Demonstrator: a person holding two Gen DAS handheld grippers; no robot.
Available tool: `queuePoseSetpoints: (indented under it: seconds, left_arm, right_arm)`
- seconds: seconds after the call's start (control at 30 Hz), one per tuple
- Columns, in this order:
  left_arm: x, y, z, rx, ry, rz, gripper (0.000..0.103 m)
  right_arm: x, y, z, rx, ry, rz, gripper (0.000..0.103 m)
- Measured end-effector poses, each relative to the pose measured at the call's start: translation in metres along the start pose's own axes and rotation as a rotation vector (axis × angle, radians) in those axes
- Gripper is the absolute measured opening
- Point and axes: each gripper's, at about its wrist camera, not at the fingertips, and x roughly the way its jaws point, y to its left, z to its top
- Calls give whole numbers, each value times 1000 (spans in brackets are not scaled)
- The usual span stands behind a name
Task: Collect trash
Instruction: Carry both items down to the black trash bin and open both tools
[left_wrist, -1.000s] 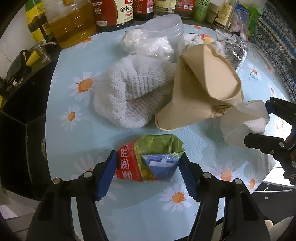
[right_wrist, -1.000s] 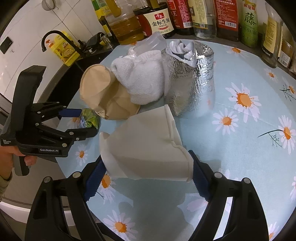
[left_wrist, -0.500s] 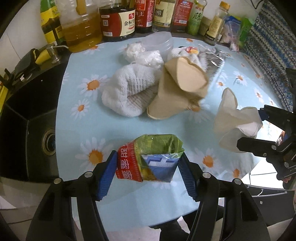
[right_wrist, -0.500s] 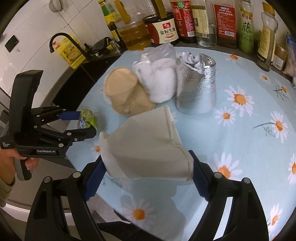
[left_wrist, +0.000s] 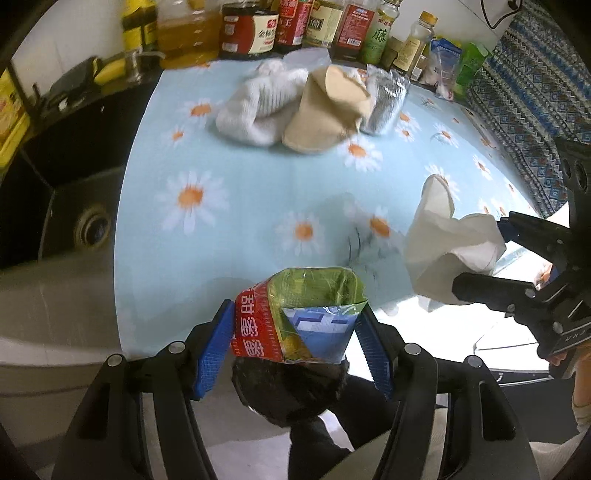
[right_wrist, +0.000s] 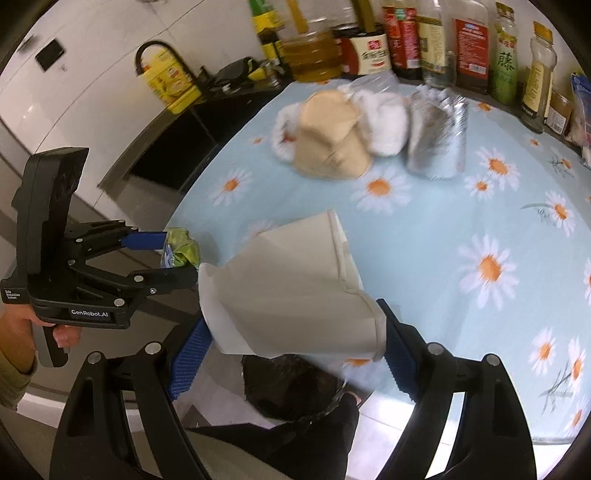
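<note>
My left claw (left_wrist: 295, 332) is clenched on the snack wrapper (left_wrist: 299, 317), a crumpled red, green and blue packet pinched between the blue pads, held past the near edge of the desk (left_wrist: 240, 206) and over a dark bag (left_wrist: 291, 387) below. My right claw (right_wrist: 291, 354) grips the white paper cup (right_wrist: 291, 291), squashed on its side between the pads, also at the desk's edge above that bag. Left on the daisy cloth, well apart from both claws, sit a brown cup (left_wrist: 325, 110), a white towel (left_wrist: 258, 107) and a foil bag (left_wrist: 384, 103), touching one another, with bottles (left_wrist: 332, 26) ranged behind them.
</note>
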Motion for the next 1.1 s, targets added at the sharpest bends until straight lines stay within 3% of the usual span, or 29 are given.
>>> queuePoseSetpoints:
  seconds: [0.37, 0.6, 1.1]
  left_arm:
    - [13, 20, -77, -112, 70, -35, 63]
    - [32, 29, -106, -157, 117, -62, 63]
    - [53, 35, -114, -175, 157, -96, 65]
  right_arm:
    - [26, 47, -46, -57, 103, 23, 83]
    - [51, 58, -63, -62, 169, 29, 83]
    - [76, 54, -73, -54, 228, 27, 83]
